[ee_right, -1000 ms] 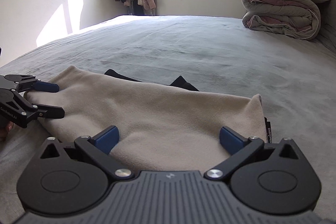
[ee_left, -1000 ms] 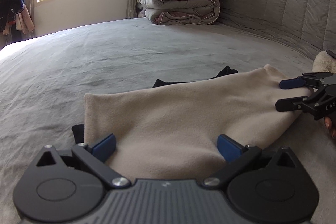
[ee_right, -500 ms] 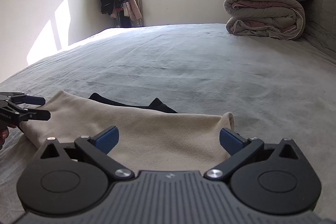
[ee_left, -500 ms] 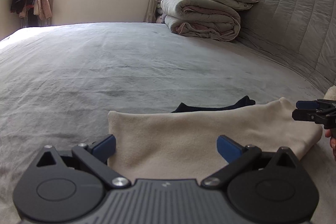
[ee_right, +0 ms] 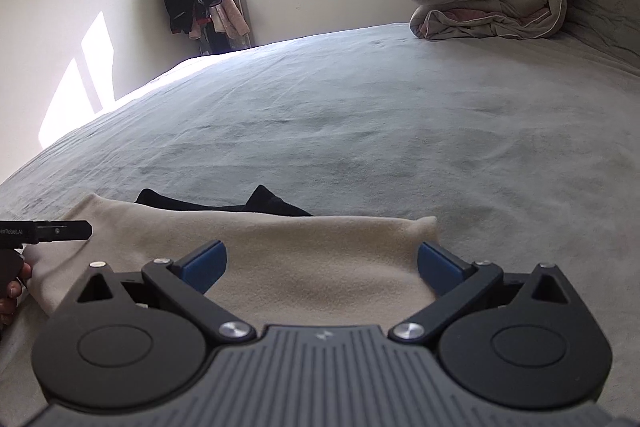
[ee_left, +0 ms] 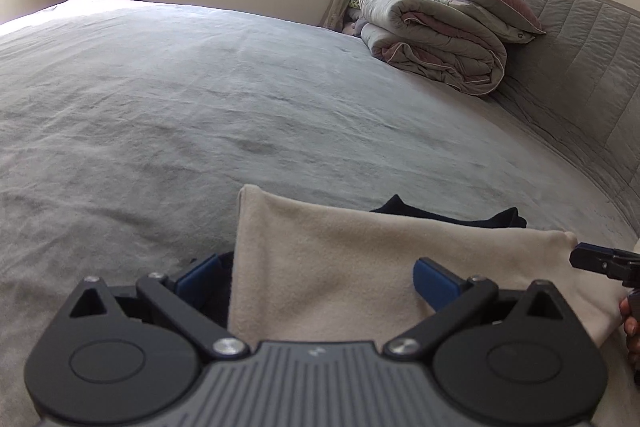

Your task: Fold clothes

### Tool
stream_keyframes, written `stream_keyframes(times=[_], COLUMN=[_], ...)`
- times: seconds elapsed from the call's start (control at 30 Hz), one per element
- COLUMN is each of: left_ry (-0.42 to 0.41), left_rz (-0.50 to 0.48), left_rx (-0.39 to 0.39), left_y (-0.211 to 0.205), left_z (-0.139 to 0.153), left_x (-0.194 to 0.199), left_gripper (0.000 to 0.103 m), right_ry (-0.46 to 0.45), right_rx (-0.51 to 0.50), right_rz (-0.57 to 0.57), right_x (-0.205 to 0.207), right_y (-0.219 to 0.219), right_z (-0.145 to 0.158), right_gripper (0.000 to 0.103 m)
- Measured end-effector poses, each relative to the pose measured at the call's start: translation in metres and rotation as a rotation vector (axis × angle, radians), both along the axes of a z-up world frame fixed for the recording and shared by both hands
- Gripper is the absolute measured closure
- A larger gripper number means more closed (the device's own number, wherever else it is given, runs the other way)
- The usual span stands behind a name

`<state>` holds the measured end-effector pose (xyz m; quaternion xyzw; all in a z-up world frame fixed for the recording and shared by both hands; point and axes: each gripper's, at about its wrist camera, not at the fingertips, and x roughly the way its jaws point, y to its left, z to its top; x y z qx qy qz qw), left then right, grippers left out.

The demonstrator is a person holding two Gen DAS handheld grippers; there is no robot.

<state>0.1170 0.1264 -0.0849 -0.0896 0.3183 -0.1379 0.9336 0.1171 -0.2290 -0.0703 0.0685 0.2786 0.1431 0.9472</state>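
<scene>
Left tongs [ee_left: 316,277]: wide apart, nothing pinched; the blue pads straddle the left edge of the cloth, near side of the bed.
Right tongs [ee_right: 320,265]: also wide, holding nothing; they sit over the near right part of the cloth, just short of its right corner.
Beige garment [ee_left: 360,267]: lies flat on the bed in a broad band with smooth left and right edges; it looks doubled over at least once, though the layers cannot be counted.
Dark garment [ee_right: 264,205]: peeks out from under the far edge of the beige one, two points showing.
Bed [ee_left: 200,107]: grey cover, bare beyond the clothes.
Rolled quilt [ee_left: 436,39]: far right, by the headboard.
Progress: a fold appears laid; whether more folds are wanted cannot be settled from here.
</scene>
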Motion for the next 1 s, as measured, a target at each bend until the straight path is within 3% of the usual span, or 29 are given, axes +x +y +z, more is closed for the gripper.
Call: stream_keyframes(times=[0.13, 0.23, 0.3, 0.4, 0.53, 0.67, 0.8, 0.9, 1.0], left_ry=[-0.014, -0.102, -0.133, -0.118, -0.150, -0.193, -0.135, -0.119, -0.116], left_rz=[0.052, 0.089, 0.082, 0.036, -0.041, -0.182, -0.231, -0.225, -0.225], left_rx=[-0.016, -0.044, -0.044, -0.045, 0.063, 0.136, 0.264, 0.223, 0.233], left_y=[0.003, 0.006, 0.004, -0.006, -0.037, -0.067, -0.079, -0.069, -0.068], left_z=[0.013, 0.027, 0.031, 0.026, 0.026, 0.025, 0.005, 0.003, 0.003], left_x=[-0.007, -0.015, -0.016, -0.014, -0.020, -0.035, -0.036, -0.035, -0.037], left_gripper=[0.000, 0.001, 0.001, 0.001, 0.001, 0.001, 0.000, 0.000, 0.000], right_ry=[-0.008, -0.016, -0.021, -0.028, -0.036, -0.046, -0.039, -0.048, -0.036], right_rx=[-0.003, -0.001, 0.000, 0.003, -0.034, -0.117, -0.240, -0.228, -0.211], right_rz=[-0.014, -0.025, -0.032, -0.042, -0.035, 0.025, 0.117, 0.134, 0.122], right_x=[-0.003, -0.006, -0.008, -0.010, -0.016, -0.026, -0.035, -0.038, -0.036], right_y=[0.006, 0.012, 0.016, 0.022, 0.039, 0.068, 0.089, 0.082, 0.068], right_z=[0.004, 0.008, 0.010, 0.014, 0.016, 0.013, -0.001, -0.004, -0.003], right_gripper=[0.000, 0.000, 0.000, 0.000, 0.000, 0.000, 0.000, 0.000, 0.000])
